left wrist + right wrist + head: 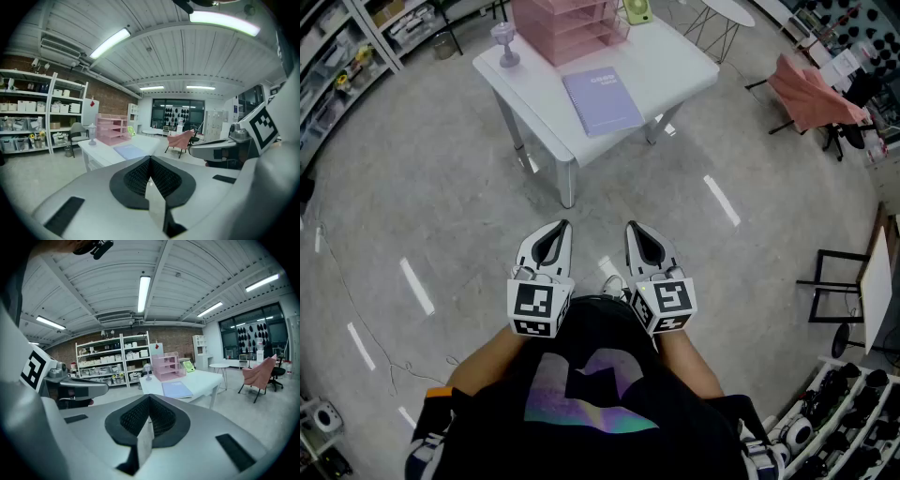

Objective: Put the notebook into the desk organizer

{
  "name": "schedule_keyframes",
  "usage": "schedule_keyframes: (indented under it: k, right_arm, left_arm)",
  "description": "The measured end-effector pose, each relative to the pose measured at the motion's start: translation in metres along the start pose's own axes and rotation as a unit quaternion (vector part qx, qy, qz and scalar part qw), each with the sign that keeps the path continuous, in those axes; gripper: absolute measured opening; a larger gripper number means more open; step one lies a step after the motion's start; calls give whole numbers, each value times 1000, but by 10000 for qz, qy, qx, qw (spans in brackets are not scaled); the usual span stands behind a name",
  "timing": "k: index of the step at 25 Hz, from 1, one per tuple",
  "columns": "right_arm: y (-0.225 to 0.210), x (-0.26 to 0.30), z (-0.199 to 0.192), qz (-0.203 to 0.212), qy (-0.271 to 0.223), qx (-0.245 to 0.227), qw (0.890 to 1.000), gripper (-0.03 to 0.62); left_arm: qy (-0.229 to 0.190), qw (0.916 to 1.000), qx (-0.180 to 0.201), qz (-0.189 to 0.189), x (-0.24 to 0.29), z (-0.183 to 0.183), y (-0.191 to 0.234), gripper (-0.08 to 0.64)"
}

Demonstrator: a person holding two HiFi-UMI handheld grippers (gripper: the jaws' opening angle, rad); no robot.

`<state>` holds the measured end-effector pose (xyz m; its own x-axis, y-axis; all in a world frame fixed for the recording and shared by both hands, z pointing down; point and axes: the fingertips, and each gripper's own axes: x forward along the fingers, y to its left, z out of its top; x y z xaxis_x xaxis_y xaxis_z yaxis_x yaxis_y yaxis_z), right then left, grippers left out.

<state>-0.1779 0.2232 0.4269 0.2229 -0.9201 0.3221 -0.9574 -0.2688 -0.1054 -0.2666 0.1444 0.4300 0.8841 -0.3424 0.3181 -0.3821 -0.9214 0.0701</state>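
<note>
Notebook [602, 100] flat on white table [675, 66], near its front edge.
Pink desk organizer [567, 28] at the table's far side, apart from the notebook. Left gripper [561, 228] and right gripper [634, 228] side by side over the floor [441, 216], well short of the table, jaws pressed together, nothing between them.

Lavender notebook [602, 100], pink desk organizer [567, 28], white bench [680, 64], pale grey mottled floor [441, 206], white left gripper [557, 228] and right gripper [635, 228] bearing black-and-white square-marker cubes, salmon-pink cloth [811, 94] over a dark chair.
</note>
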Motion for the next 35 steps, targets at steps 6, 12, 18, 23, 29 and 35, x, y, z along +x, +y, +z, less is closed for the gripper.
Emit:
schedule_keyframes:
  k: [6,12,18,23,29,35]
  right_arm:
    - [1,4,1,-61,10,-14,10000,14]
    - [-2,8,3,-221,41,2,9997,14]
    - [-13,19,4,-381,116,351,9986,15]
    - [-19,31,5,-510,141,499,9974,17]
    - [-36,56,4,-498,170,736,9959,18]
    - [-77,102,-1,-360,290,1161,9922,28]
  left_arm:
    - [-24,10000,7,-18,0,0,5,9]
    - [-59,9999,-20,-85,2,2,13,9]
    - [-98,9998,19,-195,6,4,24,9]
    - [-118,9993,121,-344,11,4,35,9]
    - [-66,9990,218,-372,34,0,52,9]
    - [-13,9994,241,-229,81,5,66,9]
